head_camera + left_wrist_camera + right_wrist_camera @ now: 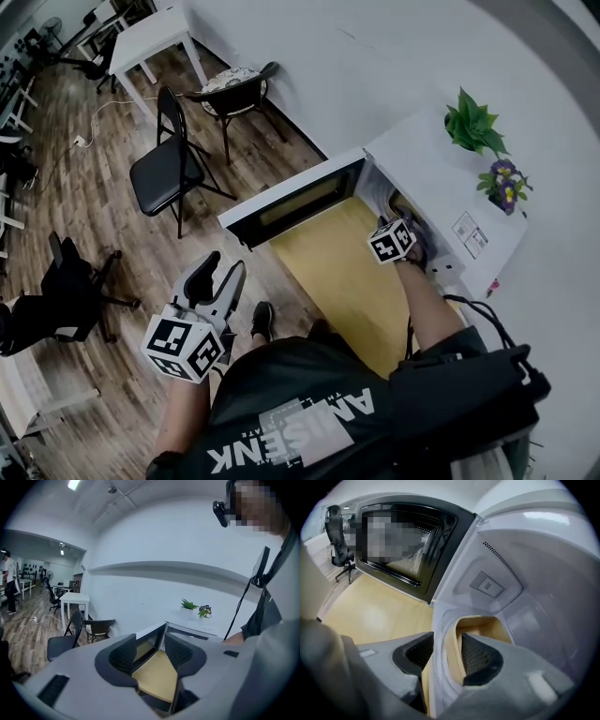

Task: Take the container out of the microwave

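Note:
The white microwave [441,178] stands on a wooden table [347,281] with its door [295,202] swung open to the left. In the right gripper view a container [483,625], beige inside and whitish outside, sits in the microwave cavity [543,573]. My right gripper [447,651] reaches into the cavity, one pad outside and one inside the container's near wall, which fills the gap between them. Only its marker cube [392,241] shows in the head view. My left gripper [220,281] hangs open and empty, well left of the table, above the floor.
Two potted plants [473,122] [504,183] stand on top of the microwave. A black folding chair [169,169] and a second chair [234,89] stand on the wood floor to the left, with a white table [150,37] beyond. The open door [403,541] juts over the table's left part.

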Tool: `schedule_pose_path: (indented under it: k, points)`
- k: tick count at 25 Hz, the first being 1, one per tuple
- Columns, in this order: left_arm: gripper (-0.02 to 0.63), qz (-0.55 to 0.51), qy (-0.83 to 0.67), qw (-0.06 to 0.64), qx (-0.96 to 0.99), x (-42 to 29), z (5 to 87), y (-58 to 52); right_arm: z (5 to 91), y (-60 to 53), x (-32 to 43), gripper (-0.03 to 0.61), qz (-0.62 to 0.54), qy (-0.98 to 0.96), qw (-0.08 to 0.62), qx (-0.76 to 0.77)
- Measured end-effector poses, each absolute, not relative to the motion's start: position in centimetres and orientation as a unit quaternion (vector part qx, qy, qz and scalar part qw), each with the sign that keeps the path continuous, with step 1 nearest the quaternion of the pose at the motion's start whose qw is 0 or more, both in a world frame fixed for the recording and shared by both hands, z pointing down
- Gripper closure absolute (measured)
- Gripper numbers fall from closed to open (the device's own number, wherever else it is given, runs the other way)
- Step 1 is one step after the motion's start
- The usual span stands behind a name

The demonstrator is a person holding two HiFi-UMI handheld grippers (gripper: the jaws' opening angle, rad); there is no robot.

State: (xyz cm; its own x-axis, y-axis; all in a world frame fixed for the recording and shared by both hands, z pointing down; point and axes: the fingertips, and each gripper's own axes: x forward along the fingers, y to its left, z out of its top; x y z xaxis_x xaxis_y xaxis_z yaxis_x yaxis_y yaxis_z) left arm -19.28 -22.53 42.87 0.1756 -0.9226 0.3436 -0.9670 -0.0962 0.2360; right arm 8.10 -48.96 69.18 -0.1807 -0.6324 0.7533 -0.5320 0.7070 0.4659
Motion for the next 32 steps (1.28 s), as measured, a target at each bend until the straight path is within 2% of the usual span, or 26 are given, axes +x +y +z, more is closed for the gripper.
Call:
schedule_pose_path:
  k: [10, 17, 32]
  points:
    - [0.426, 0.022, -0.625, 0.217, 0.750, -20.0, 42.5, -23.0, 68.4, -48.8, 7.7, 0.526, -0.036, -0.774, 0.510, 0.372]
    - [0.426, 0.023, -0.599, 0.214, 0.771, -20.3, 42.5, -24.0, 67.6, -46.9, 6.6, 0.555, -0.008, -0.791, 0.492, 0.363]
    - [0.426, 0.072, -0.471, 0.195, 0.857, -17.5, 43.8, -26.4, 64.4, -36.4, 2.8, 0.555, 0.066, -0.831, 0.439, 0.336]
